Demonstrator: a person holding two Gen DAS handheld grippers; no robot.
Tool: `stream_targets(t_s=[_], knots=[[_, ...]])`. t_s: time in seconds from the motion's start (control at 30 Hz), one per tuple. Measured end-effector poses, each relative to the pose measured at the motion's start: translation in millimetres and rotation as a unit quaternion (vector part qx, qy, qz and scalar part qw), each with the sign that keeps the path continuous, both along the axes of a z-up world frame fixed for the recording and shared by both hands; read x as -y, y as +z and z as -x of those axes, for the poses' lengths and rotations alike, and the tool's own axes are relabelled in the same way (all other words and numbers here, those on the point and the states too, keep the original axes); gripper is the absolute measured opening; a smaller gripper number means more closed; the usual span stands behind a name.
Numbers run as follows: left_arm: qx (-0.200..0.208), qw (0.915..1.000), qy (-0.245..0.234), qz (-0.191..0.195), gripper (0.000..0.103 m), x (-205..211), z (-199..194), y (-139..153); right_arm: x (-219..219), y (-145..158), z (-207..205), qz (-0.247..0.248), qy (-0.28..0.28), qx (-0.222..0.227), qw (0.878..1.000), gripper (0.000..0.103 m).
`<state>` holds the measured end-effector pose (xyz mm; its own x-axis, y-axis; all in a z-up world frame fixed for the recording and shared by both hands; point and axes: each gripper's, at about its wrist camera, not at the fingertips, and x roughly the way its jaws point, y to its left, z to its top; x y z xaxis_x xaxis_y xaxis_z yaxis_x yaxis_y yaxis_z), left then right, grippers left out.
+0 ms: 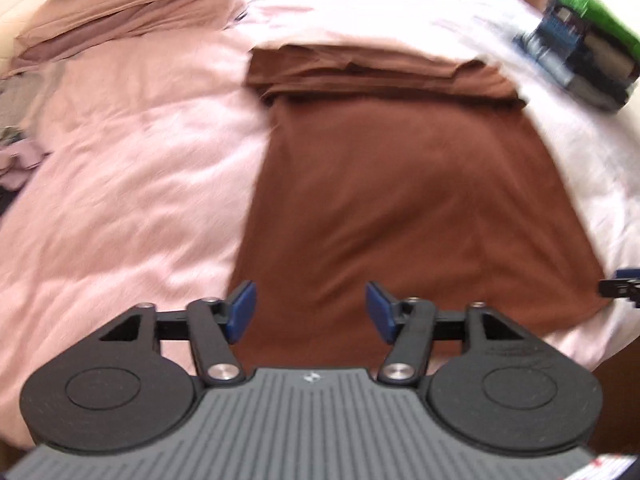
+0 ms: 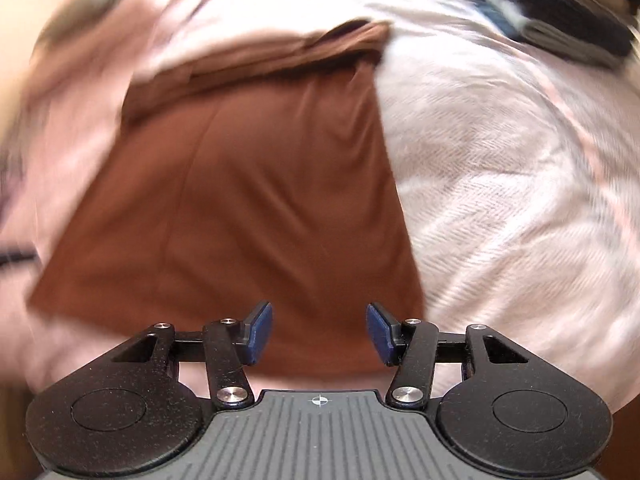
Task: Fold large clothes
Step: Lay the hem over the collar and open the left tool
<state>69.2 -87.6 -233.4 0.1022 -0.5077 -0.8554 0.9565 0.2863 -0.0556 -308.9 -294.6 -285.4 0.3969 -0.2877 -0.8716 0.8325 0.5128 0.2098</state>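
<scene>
A brown garment (image 1: 404, 200) lies spread flat on the pink bed cover (image 1: 132, 184), with its far end bunched in folds (image 1: 360, 68). My left gripper (image 1: 310, 312) hangs above its near edge, jaws open, nothing between the blue pads (image 1: 242, 310). In the right wrist view the same brown garment (image 2: 248, 208) fills the middle, blurred. My right gripper (image 2: 320, 332) hovers over its near right part, open and holding nothing. A dark part of the right gripper (image 1: 620, 286) shows at the right edge of the left wrist view.
A folded tan-pink cloth pile (image 1: 120, 12) lies at the far left of the bed. A stack of folded dark and green clothes (image 1: 580, 52) sits at the far right, also seen as a blurred stack (image 2: 560, 12). Loose clothing (image 1: 16, 156) lies at the left edge.
</scene>
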Motion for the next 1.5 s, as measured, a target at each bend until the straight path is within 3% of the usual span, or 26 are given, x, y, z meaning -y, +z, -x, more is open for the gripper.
stream_targets(t_s=[0.13,0.4,0.6,0.7,0.77,1.17,1.5], knots=[[-0.018,0.9998,0.0,0.004,0.059,8.2,-10.2,-16.2,-13.4,-8.0,-5.3,0.014,-0.049,0.041,0.998,0.049],[0.017,0.9988,-0.003,0.047,0.06,-3.1,-5.8,-34.4,-41.1,-22.4,-12.7,0.097,-0.019,0.028,0.995,0.05],[0.031,0.9974,-0.009,0.064,0.06,-48.1,17.4,-44.1,-93.2,-19.4,0.1,0.127,-0.043,0.02,0.991,0.05],[0.032,0.998,-0.008,0.053,0.061,-76.2,29.7,-33.5,-118.2,-5.3,9.8,0.122,-0.037,0.04,0.991,0.05],[0.044,0.9967,-0.017,0.067,0.071,-96.6,40.1,-26.5,-132.9,1.2,14.7,0.131,-0.033,0.039,0.99,0.05],[0.077,0.9903,-0.032,0.111,0.073,-174.7,84.3,12.9,-212.2,33.9,32.8,0.172,-0.003,0.052,0.984,0.05],[0.09,0.9864,-0.04,0.131,0.073,-200.7,94.3,25.8,-230.3,41.1,42.5,0.185,0.007,0.059,0.981,0.051]])
